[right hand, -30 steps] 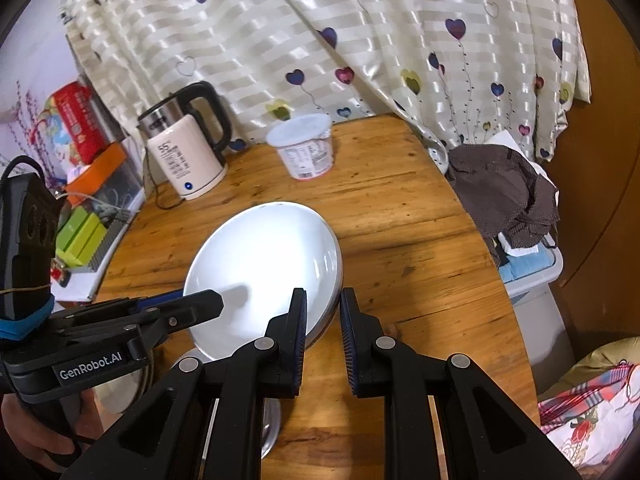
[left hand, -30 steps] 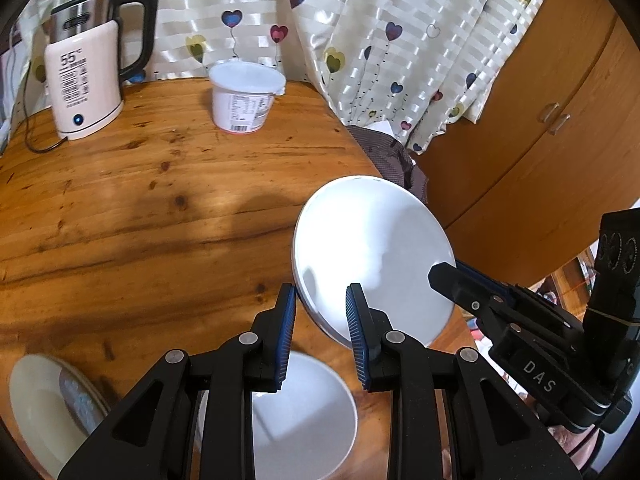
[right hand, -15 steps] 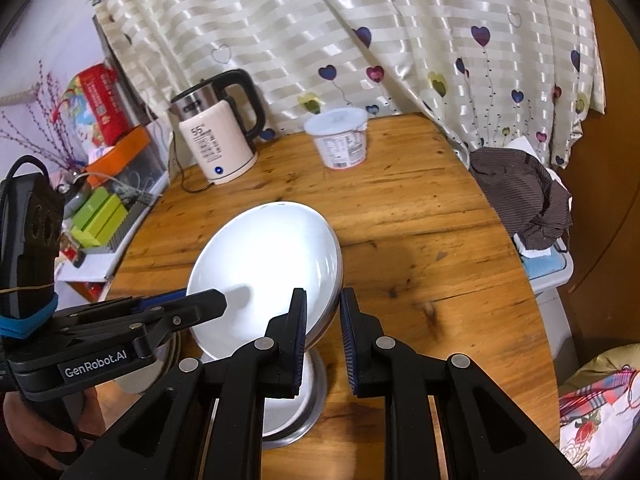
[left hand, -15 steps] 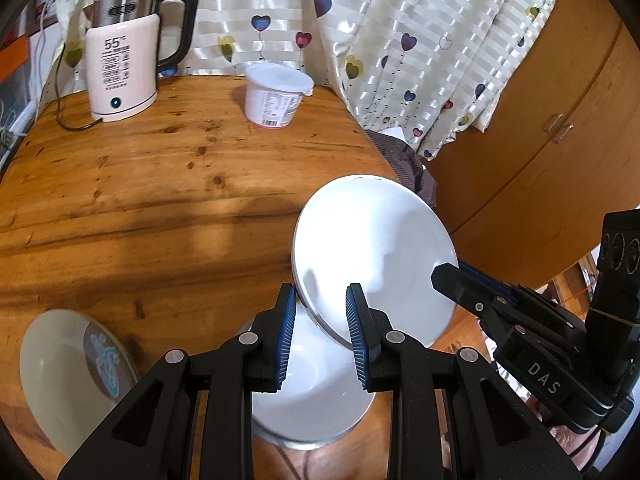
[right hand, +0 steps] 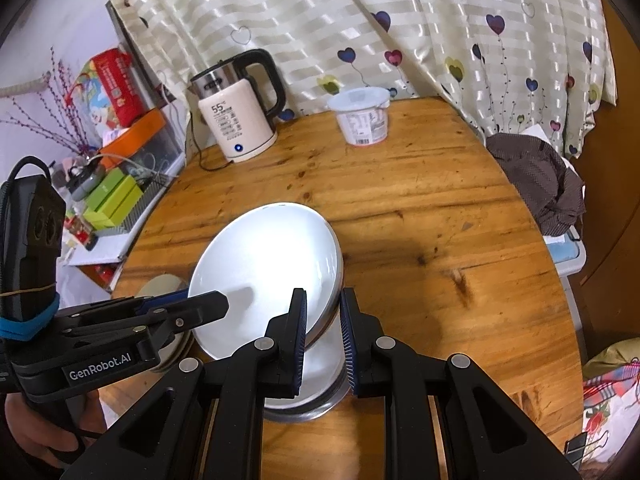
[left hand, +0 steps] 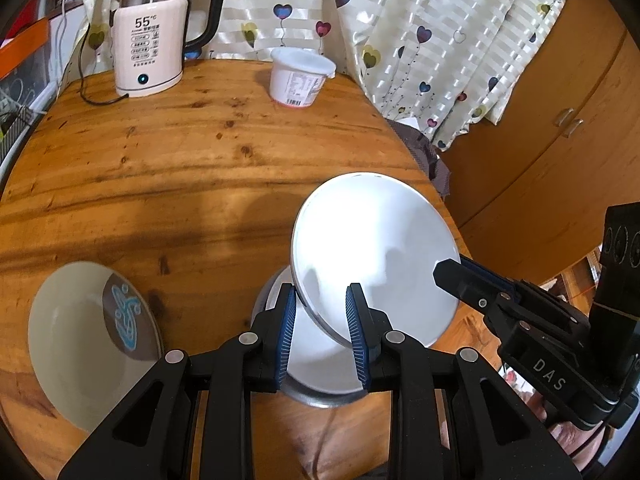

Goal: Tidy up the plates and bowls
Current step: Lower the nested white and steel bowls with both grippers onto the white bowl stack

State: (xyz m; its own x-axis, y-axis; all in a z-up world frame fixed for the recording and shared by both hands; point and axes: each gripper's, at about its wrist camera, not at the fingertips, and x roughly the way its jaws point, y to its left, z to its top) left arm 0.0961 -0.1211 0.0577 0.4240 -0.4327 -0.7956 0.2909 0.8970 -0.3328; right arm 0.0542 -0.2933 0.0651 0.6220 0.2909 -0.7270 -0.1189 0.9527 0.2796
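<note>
Stacking step: white plate (left hand: 376, 252), tilted, held over a second plate (right hand: 316, 384) lying on the counter (left hand: 168, 168). Left gripper (left hand: 322, 334) and right gripper (right hand: 322, 338) jaws each clamp opposite rims (both closed on it). Next, prob.: level it, lower, release.

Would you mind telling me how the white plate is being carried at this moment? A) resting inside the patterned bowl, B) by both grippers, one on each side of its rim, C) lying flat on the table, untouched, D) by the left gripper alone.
B: the white plate is tilted above the table, with the left gripper and the right gripper each clamped on its rim.
</note>
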